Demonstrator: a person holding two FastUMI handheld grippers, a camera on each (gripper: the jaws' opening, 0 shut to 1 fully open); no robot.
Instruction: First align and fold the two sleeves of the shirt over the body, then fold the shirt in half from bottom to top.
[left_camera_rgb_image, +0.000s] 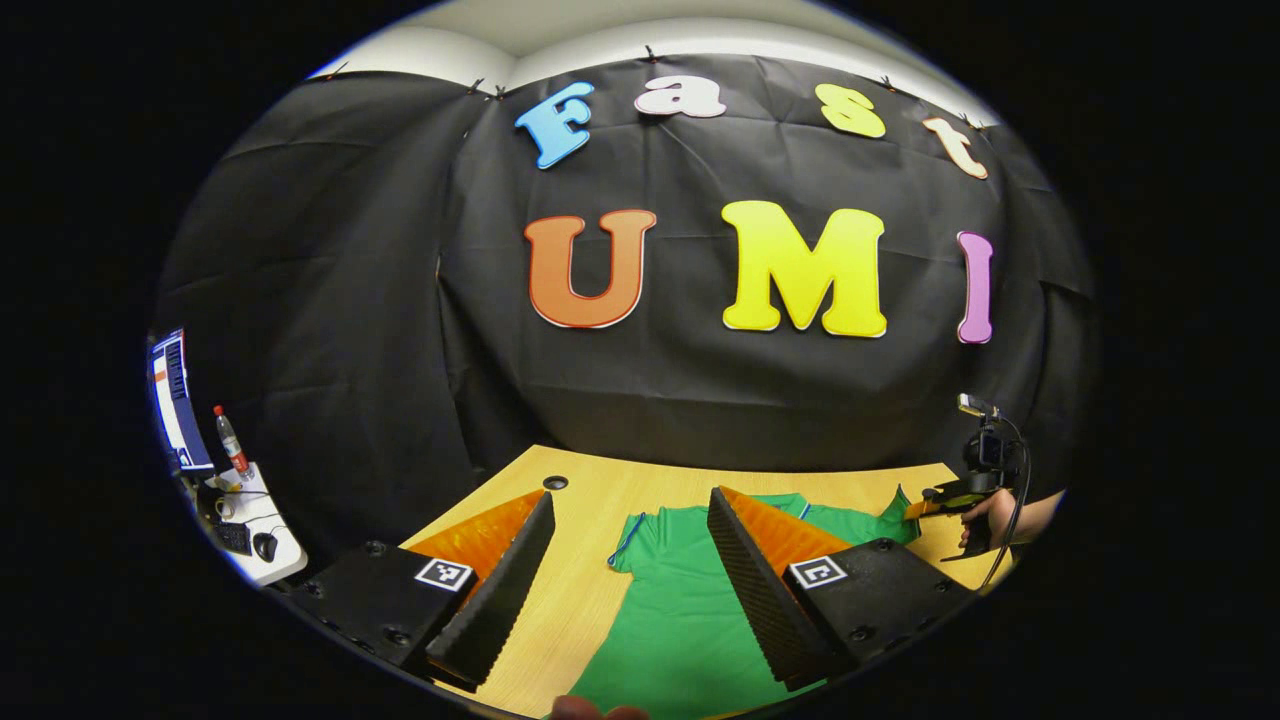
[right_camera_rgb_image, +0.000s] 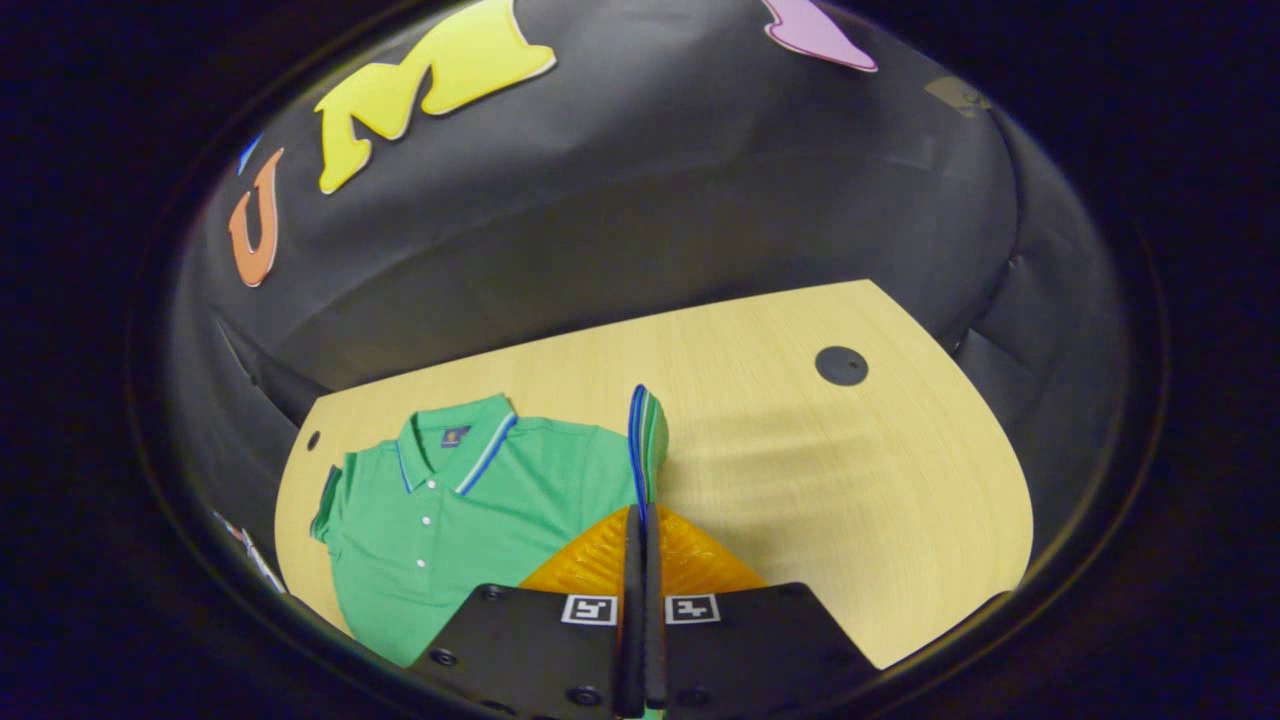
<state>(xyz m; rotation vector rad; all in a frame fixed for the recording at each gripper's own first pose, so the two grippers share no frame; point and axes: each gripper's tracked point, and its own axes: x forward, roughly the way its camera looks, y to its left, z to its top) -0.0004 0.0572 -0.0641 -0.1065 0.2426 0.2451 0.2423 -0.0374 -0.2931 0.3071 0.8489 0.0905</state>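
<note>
— Where do we have room on the pale wooden table (right_camera_rgb_image: 880, 480)?

— In the right gripper view we see a broad bare stretch of it to the right of the green short-sleeved polo shirt (right_camera_rgb_image: 450, 520), running out to the curved far edge where the black cloth wall (right_camera_rgb_image: 640, 200) begins. A round black grommet (right_camera_rgb_image: 841, 365) sits in that stretch, well apart from the cloth. The shirt lies towards the table's left edge, collar pointing at the wall.

— And the left gripper view?

— There we see the table (left_camera_rgb_image: 570, 590) with a strip of bare wood left of the shirt (left_camera_rgb_image: 680, 610) and another small dark hole (left_camera_rgb_image: 555, 482) near the far edge. Past the table's left side stands a white side desk (left_camera_rgb_image: 262, 548) with a red-capped bottle (left_camera_rgb_image: 230, 440), a black mouse (left_camera_rgb_image: 265, 545) and a lit monitor (left_camera_rgb_image: 175, 400). The right gripper view instead gives us the shirt's front: white buttons, blue-and-white trimmed collar.

— How does our left gripper (left_camera_rgb_image: 630, 590) stand?

— Wide apart, gripping nothing, hanging above the shirt; the green body lies between and under its fingers.

— The right one?

— Our right gripper (right_camera_rgb_image: 642, 540) has its fingers pressed together on the blue-edged sleeve (right_camera_rgb_image: 645, 440), which rises in a thin folded strip straight ahead of the tips, lifted off the table. From the left gripper view we see that same gripper (left_camera_rgb_image: 960, 495) far off at the shirt's right side, a hand (left_camera_rgb_image: 985, 515) around it, green fabric drawn up to it.
</note>
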